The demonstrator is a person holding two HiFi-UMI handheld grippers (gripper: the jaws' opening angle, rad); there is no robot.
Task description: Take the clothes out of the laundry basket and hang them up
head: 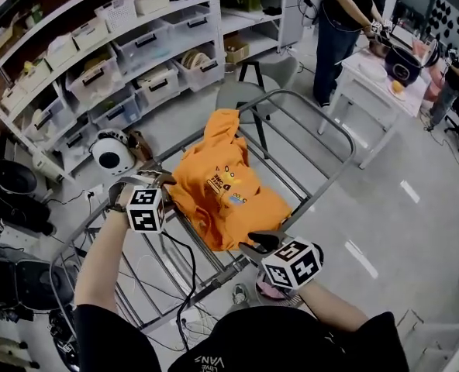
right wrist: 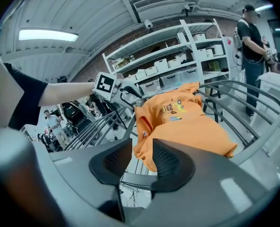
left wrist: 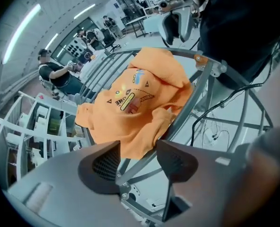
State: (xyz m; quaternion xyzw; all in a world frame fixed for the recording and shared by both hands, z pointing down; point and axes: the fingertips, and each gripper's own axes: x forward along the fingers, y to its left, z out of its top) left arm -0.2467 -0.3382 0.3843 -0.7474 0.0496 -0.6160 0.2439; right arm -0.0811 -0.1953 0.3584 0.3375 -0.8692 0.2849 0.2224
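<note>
Now an orange shirt point(head: 222, 180) lies spread across the rails of a grey rack point(head: 334, 130), already out of the basket, which no view clearly shows. It is draped flat over the rack's middle with its printed front up, probably so that it can air. The left gripper point(head: 161, 180) sits at the rack's near left rail, just beside the shirt's hem, its jaws apart with only a rail showing between them. The right gripper point(head: 254, 242) sits at the rack's near right corner by the shirt's other edge, its jaws also apart and holding nothing. Both seem placed to release or straighten the cloth. Beyond the rack's far end stand a stool point(head: 253, 72), shelves point(head: 136, 53) of bins, and a white table point(head: 377, 76) with a person point(head: 338, 29) beside it. Cables point(head: 183, 285) dangle under the rack's near rails and could snag a low reach.
</note>
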